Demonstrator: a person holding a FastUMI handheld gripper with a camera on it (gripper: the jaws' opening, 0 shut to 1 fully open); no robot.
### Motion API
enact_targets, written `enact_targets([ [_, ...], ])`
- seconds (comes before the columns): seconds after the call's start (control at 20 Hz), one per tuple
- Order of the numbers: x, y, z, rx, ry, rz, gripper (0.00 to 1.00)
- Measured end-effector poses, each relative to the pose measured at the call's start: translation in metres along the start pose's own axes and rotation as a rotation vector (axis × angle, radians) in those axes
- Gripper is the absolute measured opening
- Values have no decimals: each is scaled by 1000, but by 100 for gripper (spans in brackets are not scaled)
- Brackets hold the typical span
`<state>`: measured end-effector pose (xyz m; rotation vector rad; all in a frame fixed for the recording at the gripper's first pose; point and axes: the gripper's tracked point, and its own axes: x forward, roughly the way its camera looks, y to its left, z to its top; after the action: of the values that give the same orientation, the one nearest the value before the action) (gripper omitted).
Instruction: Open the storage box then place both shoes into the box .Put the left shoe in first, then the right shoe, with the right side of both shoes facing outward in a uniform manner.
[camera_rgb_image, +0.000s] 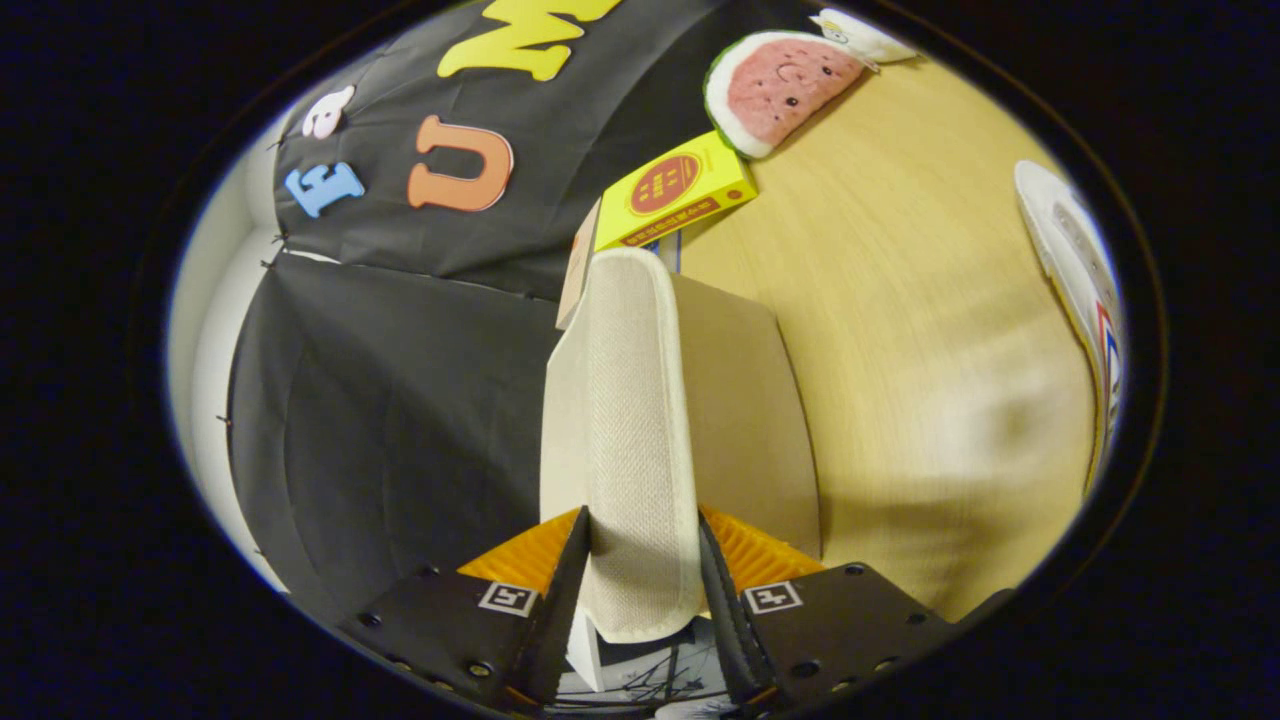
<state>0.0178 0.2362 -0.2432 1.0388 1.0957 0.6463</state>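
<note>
I have the gripper (640, 590) clamped on the box lid (630, 430), lifting it open; shoe (1085, 280) at three o'clock, neither boxed yet.

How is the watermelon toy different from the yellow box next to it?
The watermelon plush is a rounded half-slice, pink with a white and green rim and a little face; the yellow box is flat-sided with sharp corners and a round red mark. The plush lies farther from the claw; the box sits nearer, just beyond the beige fabric lid the claw is pinching. Both rest on the wooden table, almost touching.
</note>
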Motion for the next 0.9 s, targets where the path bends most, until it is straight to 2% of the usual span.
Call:
enact_targets([
  [0.05, -8, 5, -7, -27, 16, -9, 59],
  [0.2, -18, 4, 1, -132, -31, -119, 16],
  [0.25, -26, 7, 9, -136, -20, -125, 1],
  [0.35, -25, 24, 1, -128, -14, -111, 0],
  [0.55, -39, 83, 1, -207, -26, -40, 0],
  [0.7, -36, 133, -11, -307, -29, -13, 0],
  [0.9, -4, 193, -32, -468, -23, 15, 0],
])
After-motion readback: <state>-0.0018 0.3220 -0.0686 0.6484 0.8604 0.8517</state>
